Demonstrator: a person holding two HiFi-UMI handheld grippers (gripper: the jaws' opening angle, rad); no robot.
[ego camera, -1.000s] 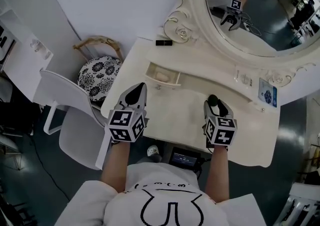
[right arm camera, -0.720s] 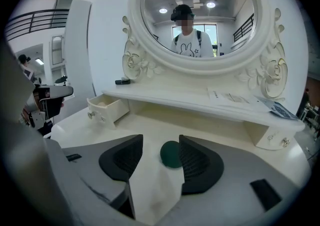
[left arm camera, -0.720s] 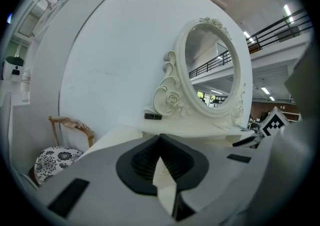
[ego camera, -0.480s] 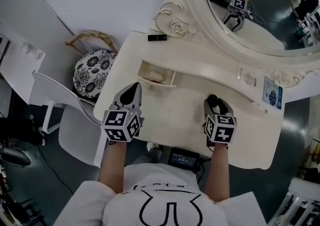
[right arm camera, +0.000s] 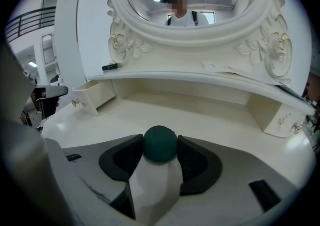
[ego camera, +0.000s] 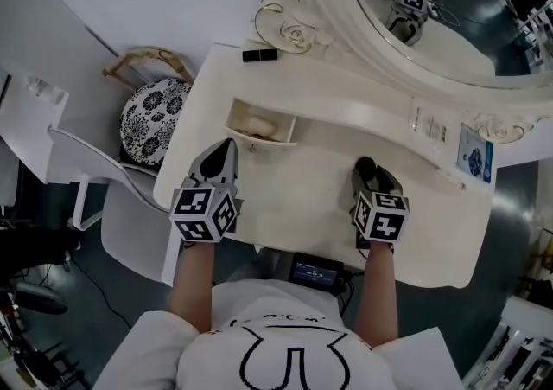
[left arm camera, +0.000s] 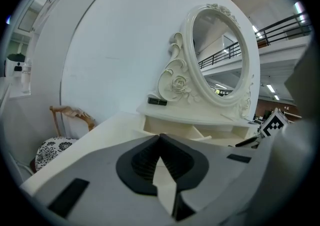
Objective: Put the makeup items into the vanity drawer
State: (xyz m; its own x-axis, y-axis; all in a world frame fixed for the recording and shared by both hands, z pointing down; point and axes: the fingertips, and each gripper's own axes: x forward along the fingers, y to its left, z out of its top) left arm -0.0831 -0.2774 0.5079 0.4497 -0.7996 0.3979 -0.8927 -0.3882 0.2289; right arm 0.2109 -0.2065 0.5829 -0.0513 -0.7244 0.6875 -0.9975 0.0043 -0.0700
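My right gripper (ego camera: 369,170) (right arm camera: 160,146) is shut on a dark green round makeup sponge (right arm camera: 160,142) (ego camera: 366,167), held over the middle of the cream vanity top (ego camera: 302,194). Above the table's left front part, my left gripper (ego camera: 223,155) (left arm camera: 160,137) is shut with nothing between its pads. Just beyond it the small left drawer (ego camera: 257,128) (right arm camera: 92,94) (left arm camera: 172,129) stands pulled open, with a pale item (ego camera: 259,128) inside. A black lipstick tube (ego camera: 259,55) (left arm camera: 157,101) (right arm camera: 110,66) lies on the upper shelf at the left, by the mirror frame.
The big oval mirror (ego camera: 432,8) rises behind the shelf. On the right, a small drawer (right arm camera: 282,117) is closed and a blue-and-white card (ego camera: 473,159) rests on the shelf. A white chair with a patterned cushion (ego camera: 154,120) stands left of the vanity.
Both grippers have sunk toward the vanity top. The right one still holds the green sponge and the left has stayed shut. The view has shifted, so the vanity sits further left in the picture.
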